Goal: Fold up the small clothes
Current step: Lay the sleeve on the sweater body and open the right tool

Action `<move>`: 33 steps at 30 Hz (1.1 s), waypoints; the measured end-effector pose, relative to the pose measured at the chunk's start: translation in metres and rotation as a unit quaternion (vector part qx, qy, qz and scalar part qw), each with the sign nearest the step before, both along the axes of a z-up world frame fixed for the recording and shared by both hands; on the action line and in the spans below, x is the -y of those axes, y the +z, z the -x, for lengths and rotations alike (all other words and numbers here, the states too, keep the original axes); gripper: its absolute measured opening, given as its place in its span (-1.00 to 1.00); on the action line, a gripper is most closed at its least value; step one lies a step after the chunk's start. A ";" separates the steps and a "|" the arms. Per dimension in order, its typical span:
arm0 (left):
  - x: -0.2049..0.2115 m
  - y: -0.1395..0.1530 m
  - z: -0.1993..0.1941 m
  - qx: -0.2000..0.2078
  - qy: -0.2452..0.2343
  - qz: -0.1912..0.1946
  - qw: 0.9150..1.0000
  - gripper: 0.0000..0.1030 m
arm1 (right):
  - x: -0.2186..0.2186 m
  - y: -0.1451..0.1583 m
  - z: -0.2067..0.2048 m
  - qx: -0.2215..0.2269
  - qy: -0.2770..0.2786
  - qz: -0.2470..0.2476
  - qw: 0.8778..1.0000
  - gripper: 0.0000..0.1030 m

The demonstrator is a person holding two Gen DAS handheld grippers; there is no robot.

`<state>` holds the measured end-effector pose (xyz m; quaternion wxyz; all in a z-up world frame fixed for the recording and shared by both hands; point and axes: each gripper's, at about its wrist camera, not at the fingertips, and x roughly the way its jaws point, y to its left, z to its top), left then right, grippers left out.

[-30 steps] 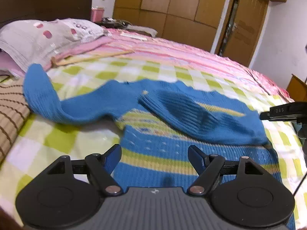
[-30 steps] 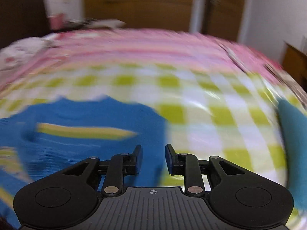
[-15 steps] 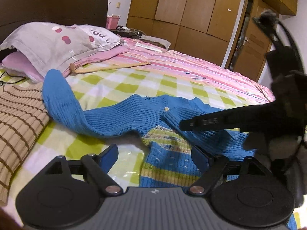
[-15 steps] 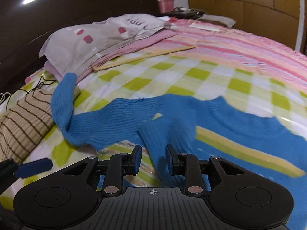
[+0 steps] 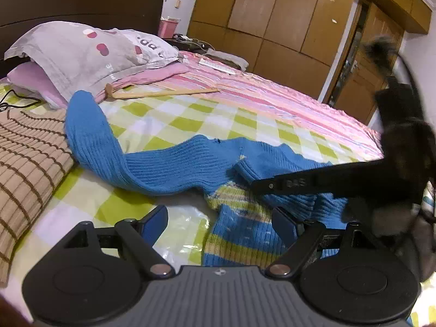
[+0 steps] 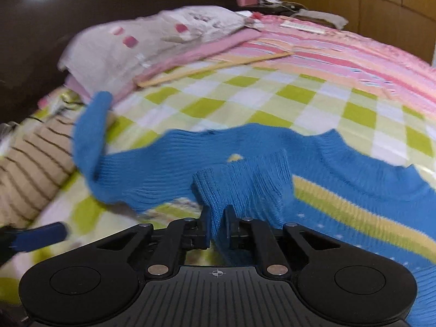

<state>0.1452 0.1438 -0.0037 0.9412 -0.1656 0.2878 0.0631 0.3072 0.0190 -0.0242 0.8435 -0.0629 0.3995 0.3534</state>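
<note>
A small blue knit sweater [image 5: 174, 169] with yellow stripes lies on the checked bedspread. One sleeve [image 5: 90, 136] stretches left toward the pillows; the other sleeve [image 6: 245, 182] is folded across the chest. My right gripper [image 6: 217, 223] is shut on the cuff end of that folded sleeve; it also shows in the left wrist view [image 5: 321, 182], reaching in from the right. My left gripper [image 5: 220, 220] is open and empty, low over the sweater's lower left edge. One of its blue fingertips [image 6: 41, 235] shows in the right wrist view.
A brown striped garment [image 5: 27, 158] lies at the left bed edge. Pillows [image 5: 81, 51] and a wooden hanger [image 5: 163, 92] lie behind the sweater. A pink striped blanket [image 5: 272, 100] covers the far side. Wardrobe doors [image 5: 272, 21] stand beyond.
My right gripper swung in from the right over the sweater and closed on the folded sleeve's cuff. My left gripper shifted left and stayed open.
</note>
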 end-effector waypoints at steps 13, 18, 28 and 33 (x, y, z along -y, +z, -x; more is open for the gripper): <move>0.006 -0.004 -0.006 -0.006 -0.009 -0.016 1.000 0.71 | 0.054 0.029 0.008 -0.040 0.021 -0.073 0.996 -0.62; 0.013 -0.005 -0.010 -0.005 -0.012 -0.030 0.999 0.71 | 0.077 0.025 -0.005 0.018 -0.029 0.001 0.999 -0.56; 0.032 0.002 -0.055 0.019 -0.046 -0.066 0.997 0.71 | 0.084 0.004 -0.018 0.018 0.012 0.084 0.996 -0.27; 0.035 -0.010 -0.067 0.001 -0.043 -0.075 0.996 0.71 | 0.081 0.000 -0.019 -0.003 0.041 0.073 0.996 -0.28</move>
